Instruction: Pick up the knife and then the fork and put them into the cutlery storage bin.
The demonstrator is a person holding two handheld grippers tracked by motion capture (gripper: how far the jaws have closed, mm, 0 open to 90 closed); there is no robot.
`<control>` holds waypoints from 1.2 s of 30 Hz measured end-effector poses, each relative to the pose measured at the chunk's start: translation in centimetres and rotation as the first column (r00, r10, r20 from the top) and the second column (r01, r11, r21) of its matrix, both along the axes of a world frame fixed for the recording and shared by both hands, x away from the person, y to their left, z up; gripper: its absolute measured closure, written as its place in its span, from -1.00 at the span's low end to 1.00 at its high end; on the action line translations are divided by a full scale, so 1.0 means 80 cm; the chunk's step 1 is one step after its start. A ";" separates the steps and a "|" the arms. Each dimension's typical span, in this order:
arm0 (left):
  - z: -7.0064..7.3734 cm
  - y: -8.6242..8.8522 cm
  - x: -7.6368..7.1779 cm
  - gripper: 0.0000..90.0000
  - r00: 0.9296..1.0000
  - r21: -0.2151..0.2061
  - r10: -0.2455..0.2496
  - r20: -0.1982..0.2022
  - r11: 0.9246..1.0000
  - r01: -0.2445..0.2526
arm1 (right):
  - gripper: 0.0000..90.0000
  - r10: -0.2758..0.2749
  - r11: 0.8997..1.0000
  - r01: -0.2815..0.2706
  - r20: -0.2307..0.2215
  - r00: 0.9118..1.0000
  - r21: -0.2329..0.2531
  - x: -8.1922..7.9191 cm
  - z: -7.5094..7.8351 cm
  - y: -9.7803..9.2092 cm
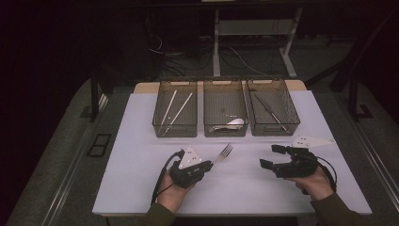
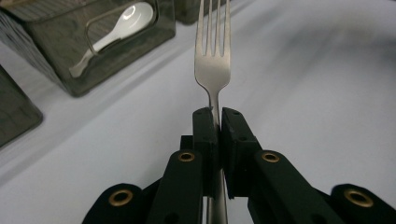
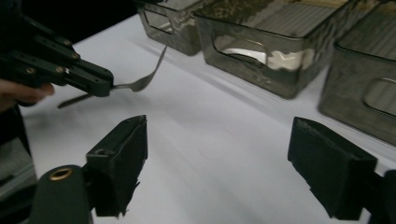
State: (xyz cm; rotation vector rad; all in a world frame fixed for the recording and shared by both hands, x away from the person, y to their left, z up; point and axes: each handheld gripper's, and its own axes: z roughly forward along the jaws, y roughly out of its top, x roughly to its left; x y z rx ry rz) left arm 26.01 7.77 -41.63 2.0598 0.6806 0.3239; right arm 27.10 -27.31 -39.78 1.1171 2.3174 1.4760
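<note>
My left gripper is shut on a metal fork, gripping its neck, and holds it just above the white table with the tines toward the bins. In the left gripper view the fork stands clamped between the jaws of the left gripper. My right gripper is open at the right, jaws pointing left, nothing between them. In the right gripper view its open right gripper faces the left gripper and the fork.
Three smoky clear bins stand in a row at the back. The left bin holds white chopsticks, the middle bin a white spoon, the right bin dark chopsticks. The table's front edge is close to the hands.
</note>
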 end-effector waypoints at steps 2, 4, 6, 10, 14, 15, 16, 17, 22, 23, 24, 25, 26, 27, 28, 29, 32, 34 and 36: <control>0.003 -0.001 -0.001 0.89 1.000 -0.024 -0.002 0.012 1.000 0.002 | -0.47 0.011 1.000 -0.011 -0.011 1.000 0.024 0.003 0.001 0.006; 0.007 -0.001 -0.003 0.89 1.000 -0.042 -0.007 0.022 0.999 0.008 | -0.35 0.027 0.999 -0.026 -0.024 0.999 0.042 0.006 0.003 0.014; 0.010 -0.001 -0.004 0.88 0.999 -0.057 -0.011 0.031 0.998 0.013 | -0.24 0.050 0.998 -0.049 -0.023 0.998 0.049 0.007 0.007 0.026; 0.013 -0.002 -0.006 0.88 0.999 -0.080 -0.013 0.050 0.997 0.017 | -0.02 0.094 0.992 -0.090 -0.034 0.995 0.092 0.014 0.012 0.048; 0.015 -0.002 -0.008 0.88 0.998 -0.083 -0.016 0.059 0.996 0.021 | 0.13 0.138 0.983 -0.129 -0.055 0.989 0.131 0.022 0.012 0.069; 0.015 -0.003 -0.008 0.88 0.998 -0.087 -0.015 0.061 0.996 0.020 | 0.15 0.149 0.981 -0.139 -0.060 0.987 0.138 0.024 0.011 0.074; 0.015 -0.003 -0.008 0.88 0.998 -0.090 -0.014 0.066 0.996 0.020 | 0.18 0.159 0.979 -0.149 -0.067 0.985 0.138 0.026 0.010 0.079; 0.016 -0.003 -0.008 0.88 0.998 -0.087 -0.017 0.066 0.996 0.022 | 0.21 0.167 0.978 -0.156 -0.071 0.983 0.139 0.028 0.009 0.085; 0.016 -0.003 -0.009 0.88 0.997 -0.087 -0.011 0.077 0.996 0.018 | 0.34 0.186 0.971 -0.169 -0.089 0.979 0.168 0.038 0.003 0.105; 0.016 -0.003 -0.010 0.88 0.997 -0.084 -0.012 0.078 0.996 0.019 | 0.38 0.190 0.970 -0.172 -0.094 0.977 0.169 0.040 0.002 0.107; 0.016 -0.003 -0.010 0.88 0.997 -0.084 -0.010 0.081 0.996 0.017 | 0.42 0.190 0.970 -0.172 -0.095 0.977 0.173 0.041 0.000 0.110; 0.016 -0.004 -0.010 0.88 0.996 -0.084 -0.011 0.084 0.996 0.018 | 0.44 0.197 0.968 -0.176 -0.104 0.975 0.180 0.042 -0.001 0.112; 0.016 -0.004 -0.010 0.88 0.996 -0.084 -0.011 0.086 0.996 0.019 | 0.48 0.198 0.967 -0.176 -0.107 0.974 0.183 0.043 -0.001 0.114; 0.016 -0.004 -0.011 0.88 0.996 -0.083 -0.012 0.090 0.996 0.019 | 0.52 0.199 0.966 -0.176 -0.113 0.973 0.187 0.044 -0.002 0.116; 0.016 -0.004 -0.011 0.88 0.996 -0.079 -0.012 0.092 0.997 0.019 | 0.57 0.201 0.965 -0.177 -0.111 0.973 0.191 0.045 -0.003 0.118; 0.016 -0.005 -0.011 0.88 0.996 -0.076 -0.009 0.091 0.997 0.016 | 0.59 0.204 0.964 -0.179 -0.113 0.972 0.197 0.046 -0.003 0.119; 0.014 -0.006 -0.010 0.88 0.996 -0.073 -0.014 0.084 0.997 0.020 | 0.75 0.208 0.958 -0.179 -0.115 0.971 0.224 0.049 -0.003 0.118; 0.012 -0.008 -0.011 0.89 0.996 -0.067 -0.018 0.083 0.997 0.024 | 0.85 0.214 0.954 -0.184 -0.110 0.971 0.238 0.048 -0.001 0.118; 0.012 -0.009 -0.010 0.89 0.996 -0.063 -0.020 0.082 0.998 0.025 | 0.88 0.217 0.953 -0.189 -0.100 0.971 0.238 0.046 0.001 0.118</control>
